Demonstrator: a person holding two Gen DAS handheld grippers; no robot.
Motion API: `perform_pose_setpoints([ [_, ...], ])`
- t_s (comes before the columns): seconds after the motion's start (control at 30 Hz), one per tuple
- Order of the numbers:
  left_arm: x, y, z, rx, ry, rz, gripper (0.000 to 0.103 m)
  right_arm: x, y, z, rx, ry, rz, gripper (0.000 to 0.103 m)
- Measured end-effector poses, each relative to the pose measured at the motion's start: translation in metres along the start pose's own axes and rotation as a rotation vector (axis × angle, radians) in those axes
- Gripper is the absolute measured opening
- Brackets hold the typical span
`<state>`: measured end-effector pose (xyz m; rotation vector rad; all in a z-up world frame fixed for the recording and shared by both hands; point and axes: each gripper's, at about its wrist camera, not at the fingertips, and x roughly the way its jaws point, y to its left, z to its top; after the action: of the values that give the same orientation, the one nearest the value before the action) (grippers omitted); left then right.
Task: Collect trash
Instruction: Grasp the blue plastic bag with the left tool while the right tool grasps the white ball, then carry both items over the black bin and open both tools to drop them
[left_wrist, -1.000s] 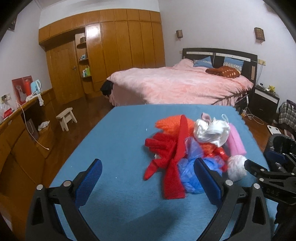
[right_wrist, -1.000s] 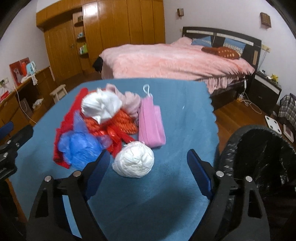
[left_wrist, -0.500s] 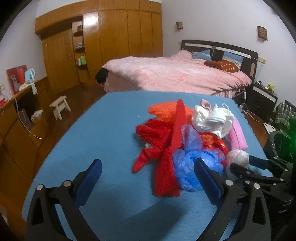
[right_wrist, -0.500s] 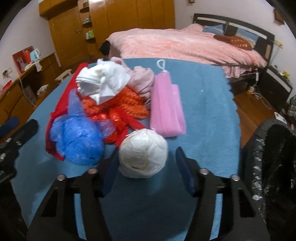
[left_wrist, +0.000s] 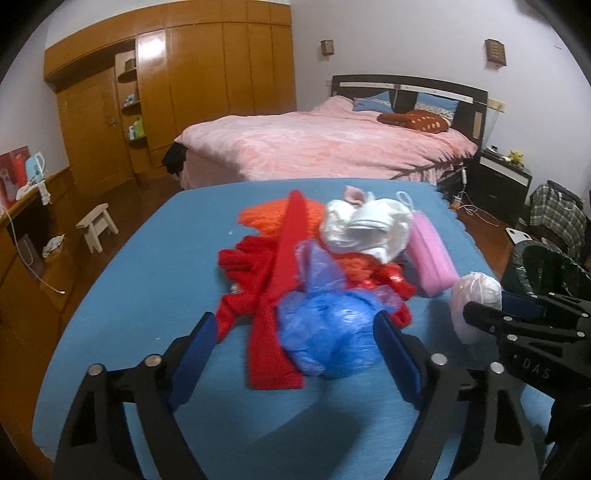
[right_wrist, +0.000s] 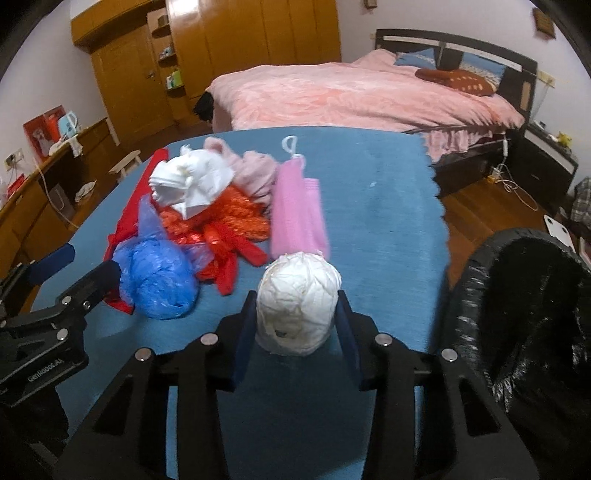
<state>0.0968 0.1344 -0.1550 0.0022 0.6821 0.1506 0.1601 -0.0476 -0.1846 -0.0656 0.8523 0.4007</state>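
Note:
A pile of trash lies on the blue-covered table (right_wrist: 388, 206): a crumpled blue plastic bag (left_wrist: 325, 332), red cloth strips (left_wrist: 280, 266), a white crumpled bag (left_wrist: 365, 225) and a pink mesh pouch (left_wrist: 432, 254). My left gripper (left_wrist: 295, 320) straddles the blue bag. Its jaws are closing and the left pad still stands clear of the bag. My right gripper (right_wrist: 297, 299) is closing on a white wadded ball (right_wrist: 297, 295), both pads pressing its sides. The ball also shows in the left wrist view (left_wrist: 476, 295).
A black-lined trash bin (right_wrist: 524, 306) stands just off the table's right edge. Beyond the table is a pink bed (left_wrist: 325, 147). A wooden wardrobe (left_wrist: 184, 85) lines the far wall, with a small stool (left_wrist: 98, 225) and a low cabinet (left_wrist: 26, 236) at the left.
My left gripper moved forward and down until the blue bag came between its jaws, which have narrowed. My right gripper's jaws closed from wide apart onto the white ball.

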Motion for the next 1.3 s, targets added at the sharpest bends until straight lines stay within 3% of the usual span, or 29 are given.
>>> perform_pose_setpoints([
  [0.23, 0.009, -0.022, 0.004, 0.057, -0.017, -0.024, 0.08, -0.002, -0.007, -0.002, 0.025, 0.0, -0.001, 0.04],
  [0.47, 0.03, -0.029, 0.005, 0.059, 0.033, -0.029, 0.074, 0.003, -0.011, -0.002, 0.036, 0.011, 0.006, 0.04],
  [0.67, 0.043, -0.035, 0.0, 0.082, 0.092, -0.048, 0.053, 0.003, -0.012, -0.001, 0.034, 0.008, 0.008, 0.041],
  [0.9, 0.034, -0.031, 0.001, 0.05, 0.072, -0.065, 0.026, -0.004, -0.01, 0.001, 0.035, -0.002, 0.019, 0.041],
  [1.07, 0.024, -0.023, 0.002, 0.023, 0.065, -0.075, 0.02, -0.014, -0.01, 0.004, 0.025, -0.025, 0.028, 0.041],
  [1.13, 0.018, -0.021, 0.003, 0.015, 0.062, -0.1, 0.003, -0.018, -0.01, 0.006, 0.026, -0.031, 0.031, 0.041],
  [1.3, 0.01, -0.022, 0.005, 0.015, 0.051, -0.109, 0.003, -0.026, -0.013, 0.006, 0.024, -0.047, 0.031, 0.041],
])
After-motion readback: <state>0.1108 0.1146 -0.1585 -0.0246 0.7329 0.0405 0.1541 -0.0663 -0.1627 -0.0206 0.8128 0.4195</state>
